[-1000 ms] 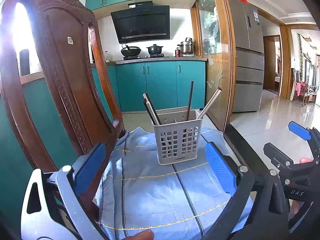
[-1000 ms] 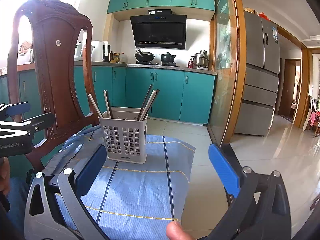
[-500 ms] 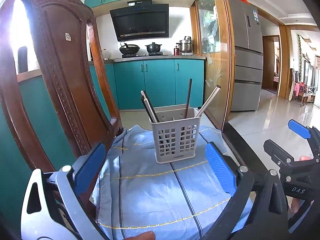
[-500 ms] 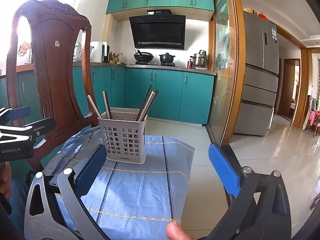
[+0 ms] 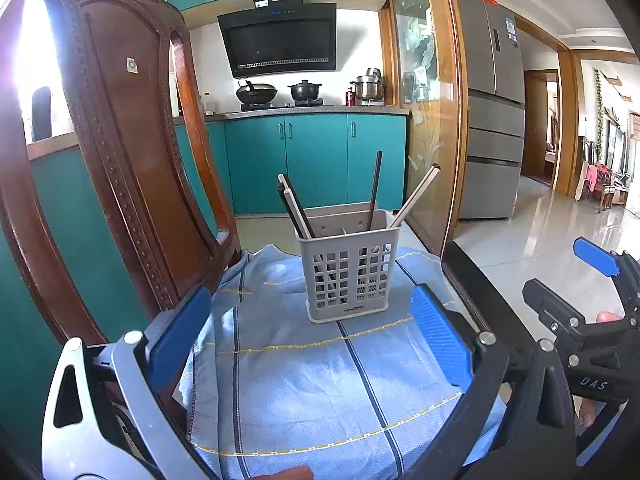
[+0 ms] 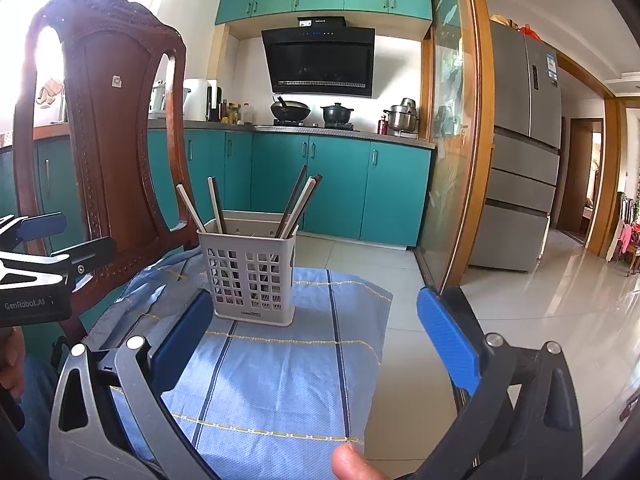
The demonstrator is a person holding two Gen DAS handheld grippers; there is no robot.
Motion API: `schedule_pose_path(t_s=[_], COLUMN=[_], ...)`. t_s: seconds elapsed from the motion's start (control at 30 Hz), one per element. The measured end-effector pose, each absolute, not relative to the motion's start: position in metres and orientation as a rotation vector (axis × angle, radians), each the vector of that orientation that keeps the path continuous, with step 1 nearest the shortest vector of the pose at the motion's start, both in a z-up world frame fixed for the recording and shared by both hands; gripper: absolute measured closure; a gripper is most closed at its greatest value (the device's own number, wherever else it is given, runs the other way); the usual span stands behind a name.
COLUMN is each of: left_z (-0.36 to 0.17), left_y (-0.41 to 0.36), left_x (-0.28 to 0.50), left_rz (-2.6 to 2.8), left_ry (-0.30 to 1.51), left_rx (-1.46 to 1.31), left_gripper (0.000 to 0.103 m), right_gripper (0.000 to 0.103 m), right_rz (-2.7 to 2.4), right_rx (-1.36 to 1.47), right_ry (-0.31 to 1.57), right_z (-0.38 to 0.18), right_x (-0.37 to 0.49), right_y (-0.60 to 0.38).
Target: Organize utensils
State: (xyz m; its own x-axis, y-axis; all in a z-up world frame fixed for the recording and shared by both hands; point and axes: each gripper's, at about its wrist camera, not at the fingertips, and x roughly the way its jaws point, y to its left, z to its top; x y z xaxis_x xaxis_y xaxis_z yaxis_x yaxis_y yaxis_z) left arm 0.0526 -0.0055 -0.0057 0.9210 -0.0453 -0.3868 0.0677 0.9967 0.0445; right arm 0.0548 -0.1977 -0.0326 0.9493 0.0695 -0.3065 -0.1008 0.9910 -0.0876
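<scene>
A grey plastic utensil basket (image 5: 349,264) stands upright on a blue striped cloth (image 5: 320,380); it also shows in the right wrist view (image 6: 252,276). Several chopsticks (image 5: 374,194), dark and pale, stand in it and lean outward; they show in the right wrist view (image 6: 298,204) too. My left gripper (image 5: 312,340) is open and empty, just short of the basket. My right gripper (image 6: 316,344) is open and empty, to the basket's right and nearer me. Each gripper shows at the edge of the other's view.
A carved wooden chair back (image 5: 120,160) rises close on the left, also in the right wrist view (image 6: 108,140). The cloth's right edge (image 6: 380,320) drops to a tiled floor. A glass door with a wooden frame (image 5: 424,120) stands behind on the right.
Both grippers stay open and empty. The left view has shifted slightly, so the basket sits a little higher and further left in it. The right view is nearly unchanged.
</scene>
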Motion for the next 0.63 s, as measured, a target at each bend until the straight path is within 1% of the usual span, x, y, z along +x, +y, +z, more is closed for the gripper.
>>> schedule_pose_path(t_s=[0.47, 0.57, 0.63], left_z=[-0.018, -0.027, -0.039], left_y=[-0.005, -0.005, -0.004], left_x=[0.064, 0.078, 0.092], left_rz=[-0.047, -0.061, -0.070], left_ry=[0.436, 0.496, 0.551], left_rx=[0.054, 0.028, 0.004], left_gripper=[0.004, 0.004, 0.004], right_gripper=[0.003, 0.003, 0.003], right_rz=[0.087, 0.064, 0.040], right_rx=[-0.093, -0.074, -0.063], right_ry=[0.347, 0.430, 0.535], right_z=[-0.040, -0.053, -0.072], right_x=[0.065, 0.083, 0.106], right_y=[-0.198, -0.201, -0.204])
